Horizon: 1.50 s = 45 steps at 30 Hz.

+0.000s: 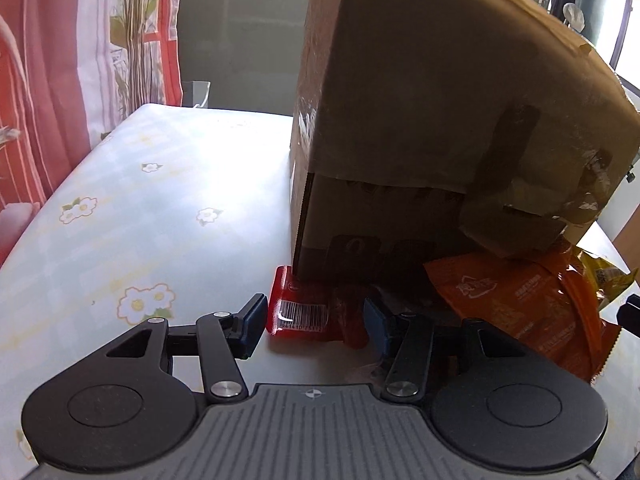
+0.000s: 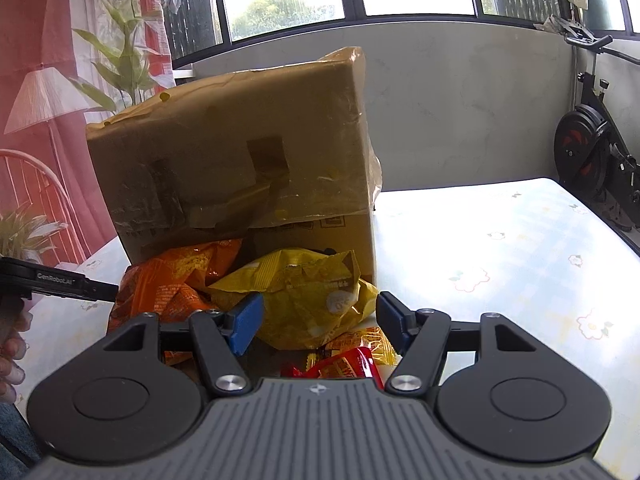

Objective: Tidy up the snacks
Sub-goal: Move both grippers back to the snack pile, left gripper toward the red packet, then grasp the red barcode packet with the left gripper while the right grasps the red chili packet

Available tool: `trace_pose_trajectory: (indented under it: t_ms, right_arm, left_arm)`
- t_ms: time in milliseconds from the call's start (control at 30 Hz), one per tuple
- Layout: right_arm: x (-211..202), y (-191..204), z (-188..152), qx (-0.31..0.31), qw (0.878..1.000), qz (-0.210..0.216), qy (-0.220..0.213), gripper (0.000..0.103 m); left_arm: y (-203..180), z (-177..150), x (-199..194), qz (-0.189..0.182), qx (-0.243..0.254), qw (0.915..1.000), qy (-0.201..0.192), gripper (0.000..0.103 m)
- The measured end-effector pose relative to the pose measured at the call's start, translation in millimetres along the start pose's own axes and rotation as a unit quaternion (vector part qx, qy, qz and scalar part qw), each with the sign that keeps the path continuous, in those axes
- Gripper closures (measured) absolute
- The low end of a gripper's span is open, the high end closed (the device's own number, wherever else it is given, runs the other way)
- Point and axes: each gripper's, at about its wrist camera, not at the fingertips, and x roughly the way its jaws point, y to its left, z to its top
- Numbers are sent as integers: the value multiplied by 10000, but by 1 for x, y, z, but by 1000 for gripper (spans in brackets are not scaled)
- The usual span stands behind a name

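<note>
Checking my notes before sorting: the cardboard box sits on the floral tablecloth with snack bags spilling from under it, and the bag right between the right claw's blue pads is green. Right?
Not green. The right wrist view shows a yellow bag between the right claw pads; the rest holds: cardboard box, floral tablecloth.

You are seeing the cardboard box (image 1: pixel 440 100) covering the far end of the red packet (image 1: pixel 304 312), while the orange bag (image 1: pixel 520 304) is running under it, its top hidden.

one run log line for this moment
left gripper: open around red packet | right gripper: open at yellow bag | cardboard box: tipped over snacks
</note>
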Motion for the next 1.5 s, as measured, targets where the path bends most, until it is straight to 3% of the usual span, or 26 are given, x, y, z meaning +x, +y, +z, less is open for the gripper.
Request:
trace_pose_trajectory:
  t_ms: [367, 700, 767, 1000, 1233, 1500]
  right_arm:
    - [6, -13, -6, 190, 9997, -69, 153, 37]
    - [9, -17, -6, 252, 9994, -75, 205, 37]
    - [10, -17, -6, 270, 9994, -70, 214, 37]
    - [9, -17, -5, 278, 9994, -58, 206, 37]
    - [8, -17, -5, 304, 9993, -36, 206, 37]
    - [9, -14, -5, 260, 9994, -19, 241, 37]
  left_arm:
    - [3, 8, 36, 84, -33, 9999, 125, 38]
    - [2, 2, 41, 386, 343, 9986, 138, 26]
    - [5, -1, 36, 373, 355, 9986, 119, 27]
    - [20, -6, 24, 340, 231, 9990, 149, 46]
    - [42, -5, 11, 548, 13, 9983, 193, 46]
    - [29, -5, 17, 620, -88, 9979, 145, 46]
